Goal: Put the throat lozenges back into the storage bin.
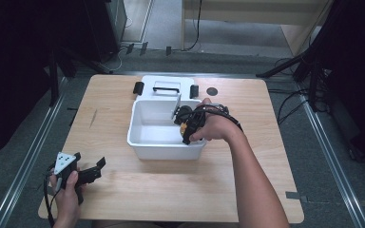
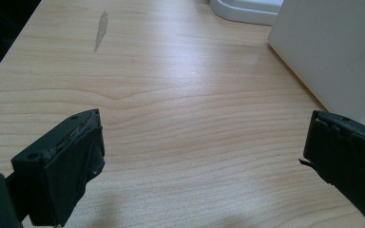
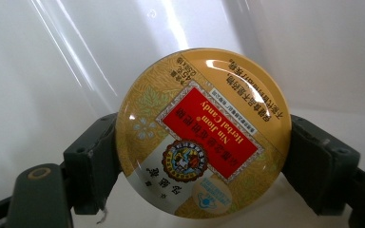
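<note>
Your right gripper's fingers (image 3: 95, 161) press in on both sides of a round yellow candy tin (image 3: 203, 133) — one pad on each edge, the lid with its red label facing the camera, print upside down in the right gripper view. Behind the tin is the glossy white inner wall of the bin. In the high view your right gripper (image 1: 186, 124) reaches down over the right rim of the white bin (image 1: 145, 140), with the tin showing as a small yellow spot just inside that rim, and your right hand (image 1: 215, 127) wraps around the gripper body. Whether the tin touches the bin's floor, you cannot tell.

The bin stands near the middle of the wooden surface (image 1: 123, 190). Just behind it, touching or nearly so, lies its white lid (image 1: 167, 88) with a black handle and black latches at each end. A small dark round mark sits on the surface to the right of the lid.

Your left gripper (image 1: 91, 172) has its fingers (image 2: 66, 161) spread wide with nothing between them — only bare wood grain. It rests low at the front left corner of the surface, held in your left hand (image 1: 66, 192), well apart from the bin. Its grey three-cornered plate faces up.
</note>
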`<state>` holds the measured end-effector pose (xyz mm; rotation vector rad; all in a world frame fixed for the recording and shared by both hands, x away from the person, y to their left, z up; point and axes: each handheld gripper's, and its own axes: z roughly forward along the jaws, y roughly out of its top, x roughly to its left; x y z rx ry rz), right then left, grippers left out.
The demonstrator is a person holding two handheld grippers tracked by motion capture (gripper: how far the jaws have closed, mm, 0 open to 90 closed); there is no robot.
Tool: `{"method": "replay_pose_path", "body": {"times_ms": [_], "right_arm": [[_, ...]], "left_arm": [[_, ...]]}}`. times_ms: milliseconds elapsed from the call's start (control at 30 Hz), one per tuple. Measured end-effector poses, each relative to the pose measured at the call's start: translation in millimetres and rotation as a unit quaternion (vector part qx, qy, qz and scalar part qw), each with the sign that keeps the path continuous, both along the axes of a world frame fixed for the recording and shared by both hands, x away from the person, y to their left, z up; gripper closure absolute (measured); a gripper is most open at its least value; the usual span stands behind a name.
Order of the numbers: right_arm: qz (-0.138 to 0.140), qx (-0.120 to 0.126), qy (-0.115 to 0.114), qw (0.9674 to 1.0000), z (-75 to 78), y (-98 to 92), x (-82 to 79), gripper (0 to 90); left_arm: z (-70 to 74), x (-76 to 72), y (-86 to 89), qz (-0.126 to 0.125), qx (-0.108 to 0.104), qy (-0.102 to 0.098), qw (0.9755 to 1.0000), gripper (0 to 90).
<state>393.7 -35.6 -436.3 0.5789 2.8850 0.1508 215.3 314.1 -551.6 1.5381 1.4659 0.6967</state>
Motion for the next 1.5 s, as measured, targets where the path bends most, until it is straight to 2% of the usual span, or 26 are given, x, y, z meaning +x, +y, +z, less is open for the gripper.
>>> {"method": "replay_pose_path", "body": {"times_ms": [167,567,633,667,867,1067,1167,1233,1267,1500], "right_arm": [[-0.011,-0.006,0.017,0.9998,-2.8,4.8,4.6,20.5],[-0.027,-0.010,0.018,0.9994,-3.7,6.0,7.0,18.9],[-0.027,-0.009,0.019,0.9994,-3.4,5.8,6.8,17.0],[-0.029,-0.007,0.022,0.9993,-3.7,5.8,6.3,13.3],[-0.028,-0.006,0.016,0.9995,-0.9,3.9,4.5,8.7],[-0.050,0.023,0.003,0.9985,13.4,-0.2,4.1,7.8],[-0.064,0.046,0.000,0.9968,25.8,-3.8,2.0,7.7],[-0.065,0.048,-0.002,0.9967,28.0,-4.9,1.9,7.7],[-0.076,0.058,-0.006,0.9954,34.5,-7.3,0.4,7.8],[-0.089,0.076,-0.018,0.9930,54.4,-16.8,-4.3,7.9]], "left_arm": [[0.0,0.1,0.3,-0.001,-0.001,0.000,1.0000,0.1],[-0.2,0.4,0.9,-0.001,-0.003,0.002,1.0000,0.1],[-0.2,0.4,1.0,-0.002,-0.003,0.002,1.0000,0.1],[-0.1,0.4,1.0,-0.002,-0.003,0.002,1.0000,0.1],[-0.1,0.5,1.0,-0.002,-0.003,0.003,1.0000,0.1],[-0.2,0.7,0.8,-0.002,-0.004,0.003,1.0000,0.1],[-0.2,0.8,0.7,-0.001,-0.005,0.002,1.0000,0.1],[-0.2,0.9,0.8,-0.001,-0.004,0.002,1.0000,0.1],[-0.2,0.8,0.5,0.000,-0.004,0.003,1.0000,0.1],[-0.2,0.9,0.6,0.000,-0.004,0.003,1.0000,0.1]]}}
